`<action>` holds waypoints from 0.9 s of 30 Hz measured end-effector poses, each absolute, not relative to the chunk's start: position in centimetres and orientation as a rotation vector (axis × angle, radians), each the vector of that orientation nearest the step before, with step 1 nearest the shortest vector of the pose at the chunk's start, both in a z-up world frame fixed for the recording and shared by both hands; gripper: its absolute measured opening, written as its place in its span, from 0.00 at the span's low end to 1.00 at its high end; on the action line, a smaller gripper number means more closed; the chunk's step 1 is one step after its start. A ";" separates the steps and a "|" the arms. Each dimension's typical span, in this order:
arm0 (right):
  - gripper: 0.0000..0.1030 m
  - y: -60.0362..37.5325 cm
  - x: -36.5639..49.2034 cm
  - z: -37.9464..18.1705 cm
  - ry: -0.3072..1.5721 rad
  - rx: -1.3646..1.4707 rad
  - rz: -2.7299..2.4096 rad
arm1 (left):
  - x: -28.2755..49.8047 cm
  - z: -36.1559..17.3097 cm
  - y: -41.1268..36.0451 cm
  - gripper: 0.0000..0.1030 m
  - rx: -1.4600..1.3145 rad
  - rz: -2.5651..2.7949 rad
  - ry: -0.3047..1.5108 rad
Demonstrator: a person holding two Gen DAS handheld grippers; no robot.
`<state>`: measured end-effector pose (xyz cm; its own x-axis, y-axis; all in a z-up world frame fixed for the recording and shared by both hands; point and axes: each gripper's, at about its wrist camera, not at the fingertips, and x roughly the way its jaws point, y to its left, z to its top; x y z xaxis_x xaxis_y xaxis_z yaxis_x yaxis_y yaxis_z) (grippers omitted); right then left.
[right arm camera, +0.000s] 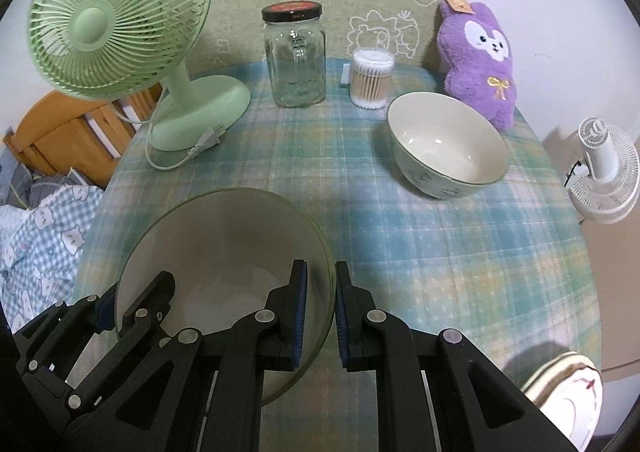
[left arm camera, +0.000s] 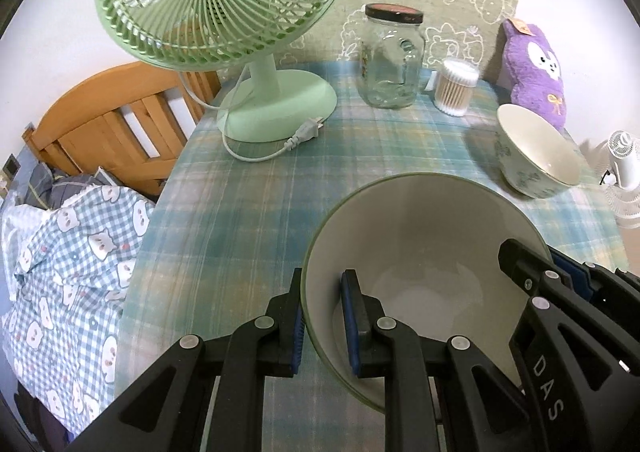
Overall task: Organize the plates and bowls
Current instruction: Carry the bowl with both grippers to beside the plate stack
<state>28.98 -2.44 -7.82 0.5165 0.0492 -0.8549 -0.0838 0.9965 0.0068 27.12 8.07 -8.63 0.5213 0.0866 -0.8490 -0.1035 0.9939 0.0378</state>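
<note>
A large grey bowl with a green rim (left arm camera: 424, 236) (right arm camera: 224, 236) is held near the table's front edge. My left gripper (left arm camera: 320, 328) is shut on its left rim, one finger inside and one outside. My right gripper (right arm camera: 320, 316) is shut on its right rim the same way, and shows in the left wrist view (left arm camera: 536, 272). A smaller floral bowl (left arm camera: 536, 156) (right arm camera: 444, 144) stands upright at the back right. A white plate (right arm camera: 568, 396) with a red mark lies at the front right edge.
On the plaid tablecloth (right arm camera: 440, 252) stand a green desk fan (left arm camera: 224, 12) (right arm camera: 116, 24) with loose plug, a glass jar (left arm camera: 390, 60) (right arm camera: 296, 60), a cotton swab tub (left arm camera: 454, 86) (right arm camera: 370, 78) and a purple plush (left arm camera: 534, 72) (right arm camera: 480, 60). A bed (left arm camera: 68, 252) lies left, a white fan (right arm camera: 604, 172) right.
</note>
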 end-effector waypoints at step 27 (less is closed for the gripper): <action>0.15 -8.1 17.3 -0.3 0.939 -0.023 0.122 | 16.7 -1.4 2.9 0.14 -0.038 0.159 0.931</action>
<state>17.29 -8.09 -0.29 0.5846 0.0941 -0.8058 -0.1144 0.9929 0.0330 16.68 2.93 -1.43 0.5862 0.1202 -0.8012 -0.1527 0.9876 0.0365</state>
